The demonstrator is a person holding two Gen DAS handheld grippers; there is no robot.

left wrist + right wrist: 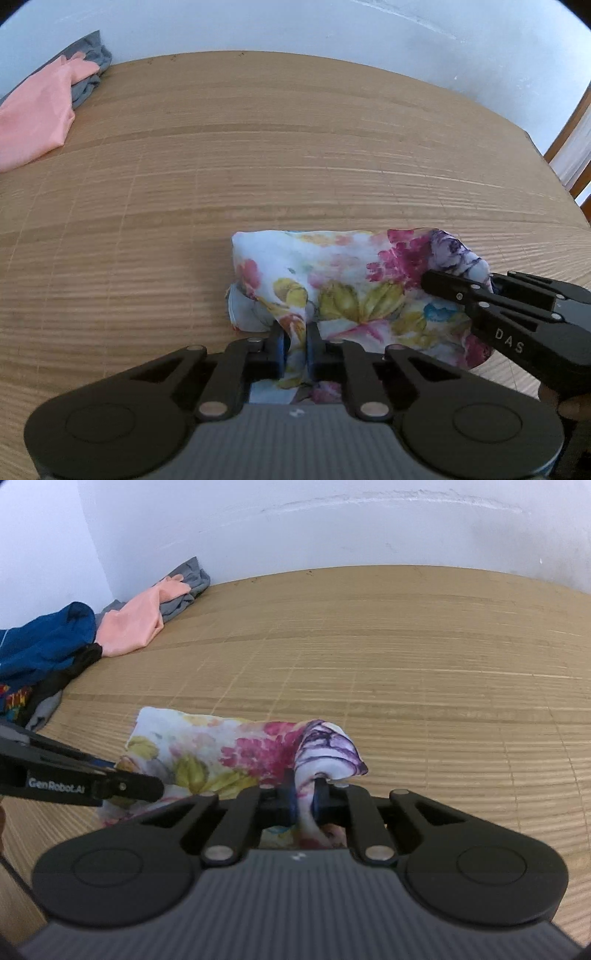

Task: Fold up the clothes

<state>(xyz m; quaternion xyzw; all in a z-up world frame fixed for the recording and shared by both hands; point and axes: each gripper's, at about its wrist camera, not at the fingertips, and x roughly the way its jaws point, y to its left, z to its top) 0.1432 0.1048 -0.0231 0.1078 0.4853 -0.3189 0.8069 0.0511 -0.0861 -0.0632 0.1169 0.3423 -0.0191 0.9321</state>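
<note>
Now both tongs, left gripper (295, 345) and right gripper (303, 799), pinch the floral cloth's (343, 280) near edge on the mat (258, 147), ready to lift and fold away.

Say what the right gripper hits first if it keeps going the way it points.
The right gripper is shut on the floral cloth, whose purple fold bunches just ahead of the fingers. Past that, bare mat, then probably the wall; depth is unclear.

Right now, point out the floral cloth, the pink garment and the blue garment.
Floral cloth (332, 280): left wrist view, its middle.
Pink garment (129, 627): right wrist view, its middle.
Blue garment (48, 642): right wrist view, its middle.
</note>
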